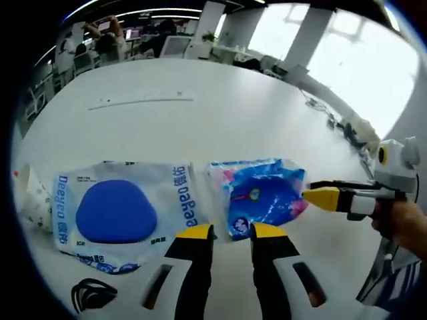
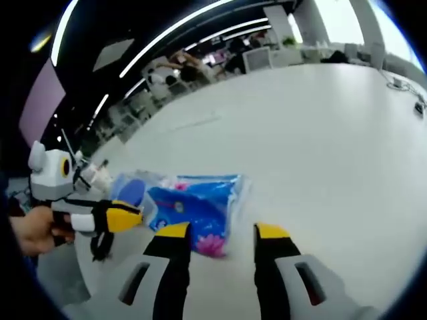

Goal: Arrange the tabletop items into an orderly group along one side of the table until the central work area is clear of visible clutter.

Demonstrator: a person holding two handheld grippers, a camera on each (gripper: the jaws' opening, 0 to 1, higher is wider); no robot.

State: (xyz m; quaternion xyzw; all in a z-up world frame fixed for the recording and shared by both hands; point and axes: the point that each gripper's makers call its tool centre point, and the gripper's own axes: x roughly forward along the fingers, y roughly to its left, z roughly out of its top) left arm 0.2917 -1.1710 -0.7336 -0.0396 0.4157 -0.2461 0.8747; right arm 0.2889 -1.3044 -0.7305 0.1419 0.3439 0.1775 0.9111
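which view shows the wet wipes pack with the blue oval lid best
The left gripper view. There the wet wipes pack lies flat and face-up, with its blue oval lid and printing plain. In the right gripper view the pack is a small sliver, mostly hidden behind the left claw and the blue tissue packet.

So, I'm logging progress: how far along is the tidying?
Done: the wet-wipes pack and blue tissue pack lie side by side near the table edge. In hand: nothing; both hand-held grippers, left and right, hover open at the tissue pack. Left: the black cable.
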